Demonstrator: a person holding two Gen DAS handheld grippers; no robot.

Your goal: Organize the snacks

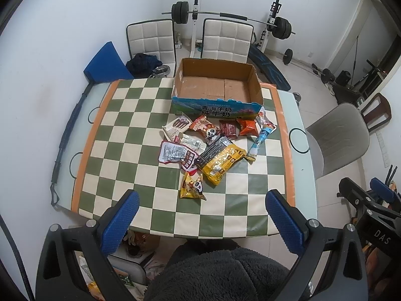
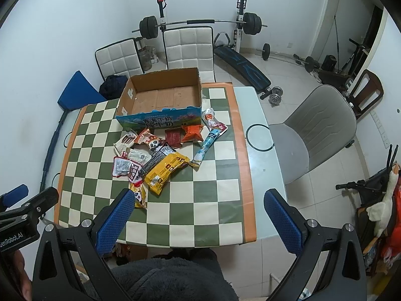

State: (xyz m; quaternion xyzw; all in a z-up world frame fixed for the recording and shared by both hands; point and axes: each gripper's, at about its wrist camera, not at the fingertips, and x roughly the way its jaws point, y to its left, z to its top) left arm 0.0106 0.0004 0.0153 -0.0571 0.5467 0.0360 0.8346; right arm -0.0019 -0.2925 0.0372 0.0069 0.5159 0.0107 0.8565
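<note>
- Left gripper (image 1: 201, 213) hangs over the near edge of the table (image 1: 298, 155), blue pads spread wide, nothing between them.
- Right gripper (image 2: 198, 214) is the same deal: fingers wide apart, empty, near edge of the checkered cloth (image 2: 200, 193).
- The snacks sit in a loose pile mid-table, right in front of the cardboard box (image 1: 215, 85), which has nothing in it.
- Left to right in the pile: a red-and-white packet (image 1: 171, 151), a panda bag (image 1: 193, 188) nearest the person, a big yellow bag (image 1: 221, 164), an orange packet (image 1: 248, 126), and a long blue tube-shaped pack (image 1: 260, 139).
- Only the left view shows the other gripper's body with "DAS" printed on it, at far right.
- Only the right view shows "GenRobot.AI" on the other gripper, far left, plus a white stuffed goose (image 2: 383, 205) at the right edge.
- The box front has blue artwork and Chinese characters; the snack labels are too small for me to read.
- Barbell rack (image 2: 200, 22) and two white chairs sit behind the table in both views.
</note>
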